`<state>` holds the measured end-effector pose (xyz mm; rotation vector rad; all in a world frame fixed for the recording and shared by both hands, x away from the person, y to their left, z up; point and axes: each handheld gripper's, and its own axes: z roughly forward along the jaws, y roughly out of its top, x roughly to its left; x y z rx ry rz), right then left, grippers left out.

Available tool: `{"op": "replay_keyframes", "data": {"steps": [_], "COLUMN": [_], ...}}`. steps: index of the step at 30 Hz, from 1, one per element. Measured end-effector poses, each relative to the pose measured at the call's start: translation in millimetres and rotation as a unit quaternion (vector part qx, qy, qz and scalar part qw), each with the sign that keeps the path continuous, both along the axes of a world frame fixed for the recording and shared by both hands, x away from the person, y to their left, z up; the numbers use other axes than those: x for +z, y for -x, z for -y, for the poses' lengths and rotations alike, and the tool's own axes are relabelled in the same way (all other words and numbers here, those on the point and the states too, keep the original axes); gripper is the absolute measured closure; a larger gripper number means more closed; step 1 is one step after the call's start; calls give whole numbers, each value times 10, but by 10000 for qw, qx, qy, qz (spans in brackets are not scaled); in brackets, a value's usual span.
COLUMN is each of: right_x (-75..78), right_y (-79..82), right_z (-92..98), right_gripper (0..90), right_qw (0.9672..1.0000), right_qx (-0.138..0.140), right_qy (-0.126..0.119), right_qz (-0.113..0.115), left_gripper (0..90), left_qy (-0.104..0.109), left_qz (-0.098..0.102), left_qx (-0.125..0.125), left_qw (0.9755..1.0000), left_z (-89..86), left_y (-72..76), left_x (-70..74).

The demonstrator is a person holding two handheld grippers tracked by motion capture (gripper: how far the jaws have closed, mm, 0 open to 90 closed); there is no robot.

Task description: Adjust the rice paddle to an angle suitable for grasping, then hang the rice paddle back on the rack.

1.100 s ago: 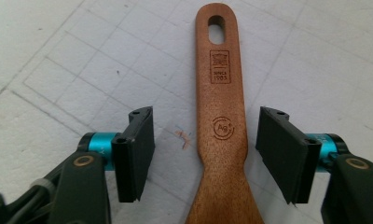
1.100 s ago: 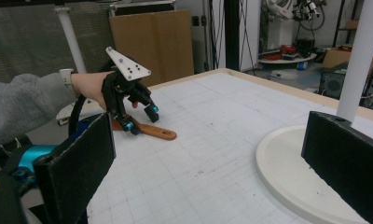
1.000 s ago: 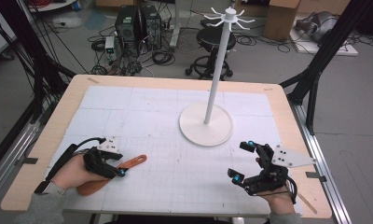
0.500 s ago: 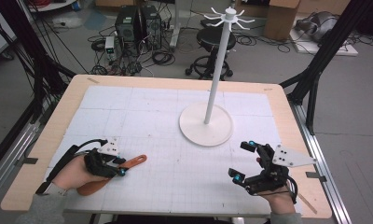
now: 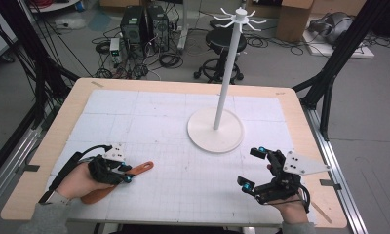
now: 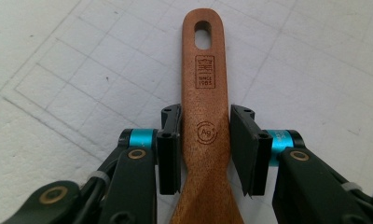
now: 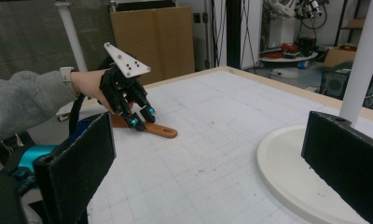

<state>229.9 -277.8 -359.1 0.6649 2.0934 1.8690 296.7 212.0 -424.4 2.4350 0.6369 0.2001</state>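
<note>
A brown wooden spatula (image 5: pixel 143 167) lies flat on the white gridded mat at the near left, its wide end under the person's left hand. In the left gripper view its handle (image 6: pixel 205 88), with a hanging hole and stamped marks, runs up between my jaws. My left gripper (image 5: pixel 127 174) has just been closing and both pads now press the handle's sides. My right gripper (image 5: pixel 251 166) rests at the near right, open, nothing between its pads. The right gripper view shows my right gripper (image 7: pixel 208 158) looking across at the left gripper (image 7: pixel 141 116) on the spatula (image 7: pixel 162 131).
A white stand with a round base (image 5: pixel 203 139) and a tall pole (image 5: pixel 227 73) topped by hooks stands at mid-table, right of centre; its base (image 7: pixel 287 172) lies close before the right gripper. The wooden table border (image 5: pixel 51 146) frames the mat.
The left gripper's jaws have narrowed onto the spatula handle. Both hands stay where they were, and the spatula has not moved.
</note>
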Motion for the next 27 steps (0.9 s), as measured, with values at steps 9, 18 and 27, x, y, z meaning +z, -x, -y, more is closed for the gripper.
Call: {"op": "replay_keyframes", "data": {"steps": [9, 18, 27], "right_x": [16, 14, 4], "right_y": [-19, -30, -37], "right_z": [-6, -17, -31], "right_gripper": [18, 18, 18], "right_qw": [10000, 10000, 10000], "right_qx": [14, 29, 63], "right_qy": [-20, -12, 22], "right_qz": [48, 14, -7], "left_gripper": [650, 650, 650], "left_qy": [530, 749, 871], "left_qz": [311, 621, 667], "left_qx": [198, 192, 239], "left_qw": [9979, 9951, 9937], "left_z": [-129, -139, -177], "left_y": [92, 200, 226], "left_x": [247, 454, 544]}}
